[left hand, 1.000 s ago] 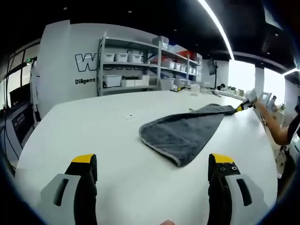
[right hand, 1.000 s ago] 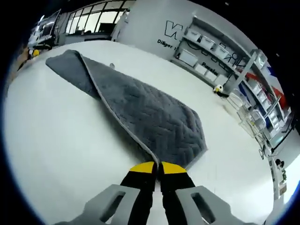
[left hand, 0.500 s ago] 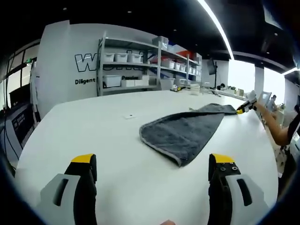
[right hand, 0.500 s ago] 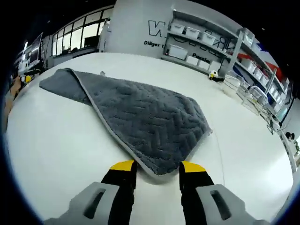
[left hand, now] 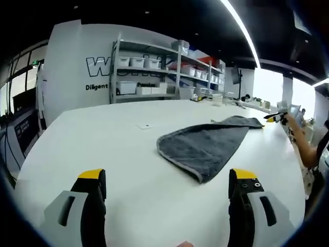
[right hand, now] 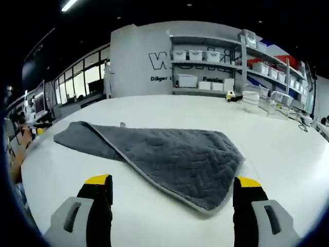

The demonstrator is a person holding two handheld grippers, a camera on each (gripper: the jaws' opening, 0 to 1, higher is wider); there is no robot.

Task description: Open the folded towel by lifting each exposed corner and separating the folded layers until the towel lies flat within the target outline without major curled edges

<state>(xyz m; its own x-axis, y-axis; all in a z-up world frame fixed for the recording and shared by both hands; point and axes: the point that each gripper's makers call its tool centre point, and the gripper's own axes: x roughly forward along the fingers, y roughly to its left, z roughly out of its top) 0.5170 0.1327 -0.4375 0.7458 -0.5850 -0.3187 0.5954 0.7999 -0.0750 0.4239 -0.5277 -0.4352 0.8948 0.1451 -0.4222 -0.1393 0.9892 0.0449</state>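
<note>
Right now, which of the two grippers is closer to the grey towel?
Right. The right gripper hangs open just short of the towel's near corner; the left gripper sits farther back across bare table.

right gripper (right hand: 172,188) let go of towel (right hand: 169,154) corner, fingers spread wide, apparently backed off

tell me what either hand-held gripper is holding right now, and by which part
Nothing. Both the left hand-held gripper and right hand-held gripper are open, and the towel lies free on the table.
</note>
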